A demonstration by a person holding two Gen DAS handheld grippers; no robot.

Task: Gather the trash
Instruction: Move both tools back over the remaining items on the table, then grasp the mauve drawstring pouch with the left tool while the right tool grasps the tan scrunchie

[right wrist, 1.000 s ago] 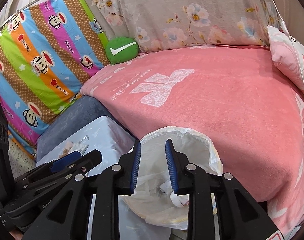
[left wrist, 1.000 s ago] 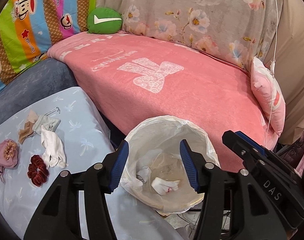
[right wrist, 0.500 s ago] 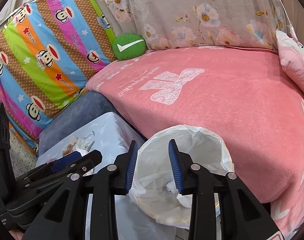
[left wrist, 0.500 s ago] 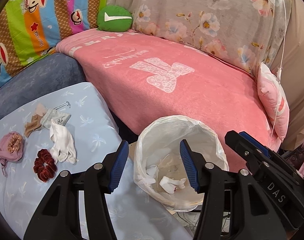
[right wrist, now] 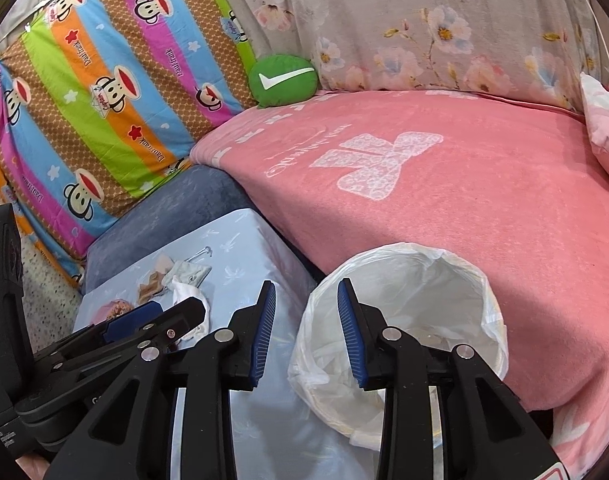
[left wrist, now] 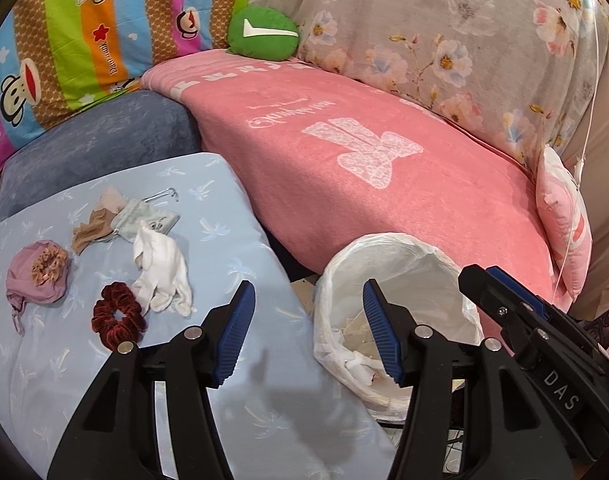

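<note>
A trash bin with a white plastic liner [left wrist: 400,276] stands between the light blue table [left wrist: 232,248] and the pink sofa; crumpled white waste lies at its bottom. It also shows in the right wrist view [right wrist: 416,280]. My left gripper [left wrist: 308,332] is open and empty, above the table's right edge beside the bin. My right gripper [right wrist: 306,332] is open and empty, at the bin's left rim. On the table lie a white glove [left wrist: 160,272], a dark red scrunchie [left wrist: 118,316], a pink cloth bundle [left wrist: 38,276], a grey pouch [left wrist: 148,220] and a tan cloth [left wrist: 96,228].
A pink blanket [left wrist: 384,168] covers the sofa behind the bin. A green round cushion [left wrist: 264,34] and a striped monkey-print cushion [left wrist: 84,40] stand at the back. A pink pillow [left wrist: 560,224] sits at the right. A blue-grey armrest [left wrist: 96,140] borders the table.
Both grippers have moved left, away from over the bin toward the table. The right gripper's jaws have opened wider. More of the table items show in the left view.
</note>
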